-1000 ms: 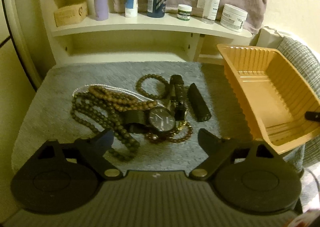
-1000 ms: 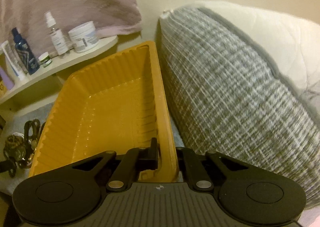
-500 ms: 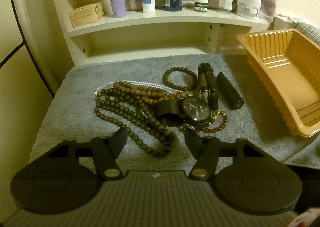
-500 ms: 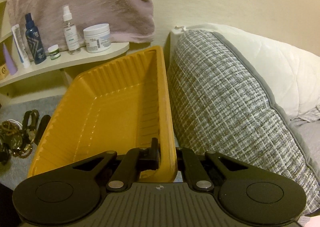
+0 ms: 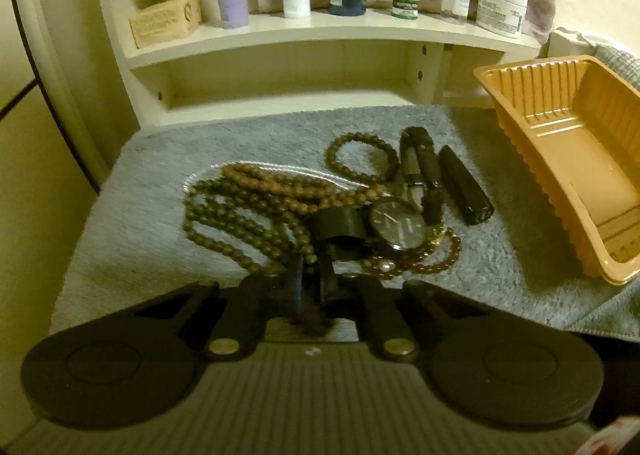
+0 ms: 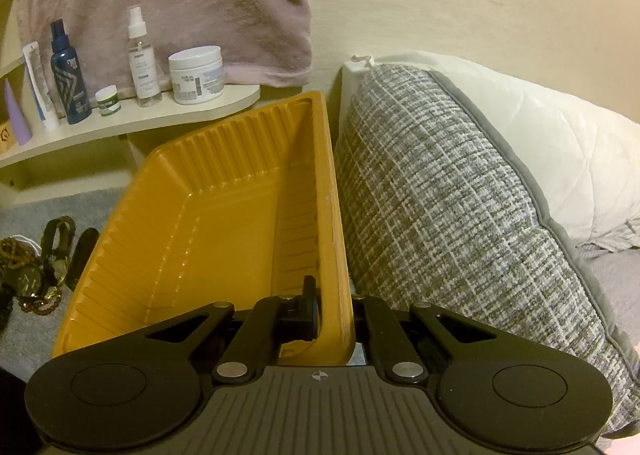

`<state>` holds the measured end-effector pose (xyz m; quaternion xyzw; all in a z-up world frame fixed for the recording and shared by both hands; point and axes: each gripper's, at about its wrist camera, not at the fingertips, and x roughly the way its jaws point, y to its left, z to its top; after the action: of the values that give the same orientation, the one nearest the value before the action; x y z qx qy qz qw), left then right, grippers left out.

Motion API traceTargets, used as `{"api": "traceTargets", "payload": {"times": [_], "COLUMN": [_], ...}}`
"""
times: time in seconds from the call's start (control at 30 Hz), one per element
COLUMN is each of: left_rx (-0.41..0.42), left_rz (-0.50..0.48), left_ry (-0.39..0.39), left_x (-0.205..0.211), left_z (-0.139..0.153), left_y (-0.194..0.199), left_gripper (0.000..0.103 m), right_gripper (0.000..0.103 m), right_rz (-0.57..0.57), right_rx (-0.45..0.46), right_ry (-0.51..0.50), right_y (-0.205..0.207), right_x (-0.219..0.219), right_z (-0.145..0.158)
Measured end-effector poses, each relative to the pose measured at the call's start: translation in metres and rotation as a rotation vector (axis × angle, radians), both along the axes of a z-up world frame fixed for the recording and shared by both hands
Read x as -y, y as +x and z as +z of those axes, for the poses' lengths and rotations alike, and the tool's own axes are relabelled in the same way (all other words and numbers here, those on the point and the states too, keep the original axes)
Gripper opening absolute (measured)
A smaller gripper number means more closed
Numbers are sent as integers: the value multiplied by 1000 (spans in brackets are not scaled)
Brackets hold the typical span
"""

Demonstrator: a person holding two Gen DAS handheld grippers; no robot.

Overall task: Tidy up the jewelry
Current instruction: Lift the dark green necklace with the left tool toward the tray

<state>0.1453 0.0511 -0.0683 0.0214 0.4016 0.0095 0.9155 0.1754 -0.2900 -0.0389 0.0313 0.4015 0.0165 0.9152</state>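
One yellow tray (image 6: pixel 208 239) at the grey mat's (image 5: pixel 140 191) right edge, right gripper (image 6: pixel 332 319) clenched on its rim, left gripper (image 5: pixel 310 279) just closing on dark bead strand (image 5: pixel 240 227), one watch (image 5: pixel 396 225), bare mat leftward.

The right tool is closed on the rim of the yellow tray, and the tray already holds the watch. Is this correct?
Not fully. The right tool does clamp the yellow tray rim, but the right wrist view shows the tray empty. The watch lies on the grey towel.

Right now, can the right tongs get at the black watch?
Probably not: the right tongs are shut on the yellow tray's wall, and the tray sits between them and the watch.
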Motion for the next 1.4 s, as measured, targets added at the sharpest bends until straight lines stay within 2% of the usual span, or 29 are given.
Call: {"api": "traceTargets", "payload": {"times": [0.23,0.43,0.7,1.4], "left_rx": [49,125,238,472], "left_rz": [-78,-171,-288,-441], "left_ry": [118,202,299,393], "left_x": [-27,-49,-55,-31], "left_z": [39,92,163,279], "left_y": [-2,2,4,0], "left_gripper": [6,6,6,6], "right_gripper": [4,4,4,4], "right_rz": [7,6,10,15], "right_rx": [12,22,37,55], "right_ry": [-5,-11,-18,-21], "right_y": [-2,-3,-3,-3], "right_x": [-1,-2,-3,-3], "right_z": [2,3,6,9]}}
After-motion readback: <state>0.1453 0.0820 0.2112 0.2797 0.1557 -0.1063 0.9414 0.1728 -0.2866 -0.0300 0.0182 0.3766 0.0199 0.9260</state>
